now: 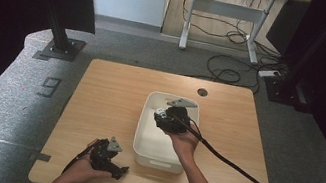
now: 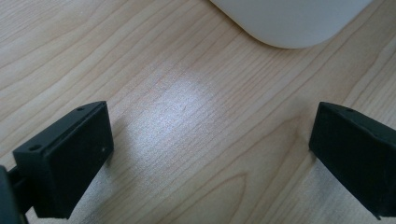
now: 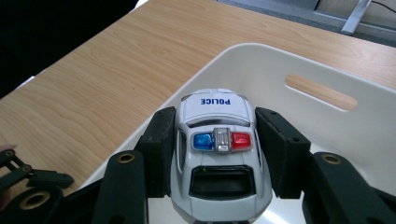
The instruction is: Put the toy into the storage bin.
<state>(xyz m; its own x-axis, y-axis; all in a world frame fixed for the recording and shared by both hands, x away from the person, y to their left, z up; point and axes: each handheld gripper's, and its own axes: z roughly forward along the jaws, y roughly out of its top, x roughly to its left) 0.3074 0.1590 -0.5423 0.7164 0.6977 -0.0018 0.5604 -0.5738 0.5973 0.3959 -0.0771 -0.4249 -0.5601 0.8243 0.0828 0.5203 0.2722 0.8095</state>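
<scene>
A wooden table (image 1: 115,93) is seen from above, with a white tub (image 1: 154,143) placed near its middle. The right gripper (image 1: 165,116) is held by the right hand (image 1: 184,142) above the inside of the tub, toward its far end. In the right gripper view, a toy police car (image 3: 218,156) is pinched between the two black jaws, one jaw pressed on each side of the car. The car is white, with a blue and a red light on its roof and the word POLICE printed on its hood. The car is held over the tub (image 3: 299,70), whose far wall has a slot handle (image 3: 321,91) through which the wood is visible. Whether the car touches the bottom of the tub cannot be told.

The left gripper (image 1: 122,170) is held by the left hand (image 1: 82,171) low at the near edge of the table, just beside the near left corner of the tub. In the left gripper view, its jaws are spread wide, and only bare wood (image 2: 187,121) lies between them. A rounded corner of the tub (image 2: 289,21) is seen at the top of that view, apart from the jaws.

A black cable (image 1: 234,165) is trailed from the right gripper across the table to its near right edge.
</scene>
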